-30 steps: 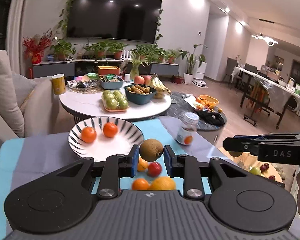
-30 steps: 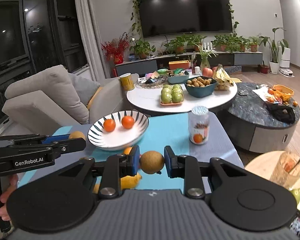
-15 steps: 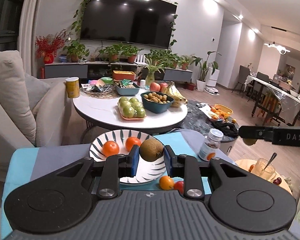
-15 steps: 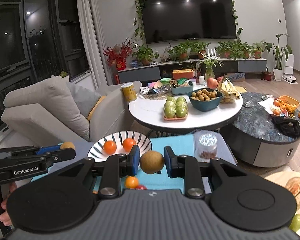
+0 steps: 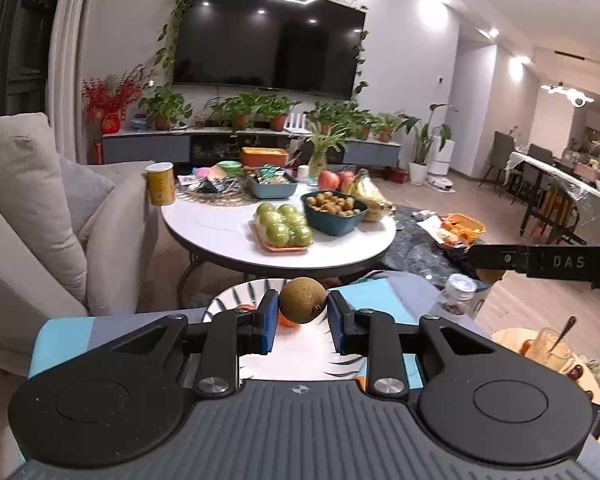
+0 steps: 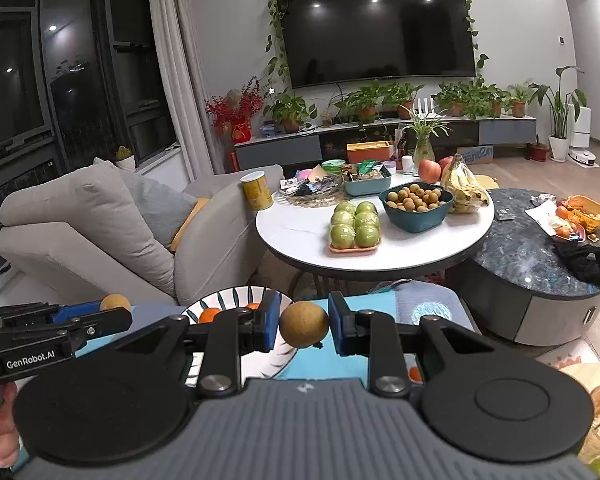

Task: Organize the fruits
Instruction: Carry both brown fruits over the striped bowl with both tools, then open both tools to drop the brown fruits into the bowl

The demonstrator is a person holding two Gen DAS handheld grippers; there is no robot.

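My left gripper (image 5: pixel 303 318) is shut on a brown kiwi (image 5: pixel 303 300) and holds it above the striped white plate (image 5: pixel 236 298) on the blue and grey cloth. The right gripper (image 6: pixel 304 325) is shut on a second brown kiwi (image 6: pixel 304 323), also just over that plate (image 6: pixel 230 296). Oranges (image 6: pixel 210 315) lie in the plate, partly hidden behind the fingers. In the right wrist view the left gripper (image 6: pixel 100 312) enters from the left with its kiwi (image 6: pixel 115 302). In the left wrist view the right gripper's body (image 5: pixel 540 262) crosses at the right.
A lidded jar (image 5: pixel 456 292) stands on the cloth at the right. Beyond are a round white table (image 6: pixel 300 236) with green apples (image 6: pixel 356 225) and a teal bowl (image 6: pixel 418 202), a dark marble table (image 6: pixel 532 256) and a grey sofa (image 6: pixel 100 224). A glass with a spoon (image 5: pixel 552 348) sits lower right.
Both grippers have drawn back and risen a little with their kiwis. The plate and the loose fruit on the cloth have slid down behind the fingers, and more of the room shows.
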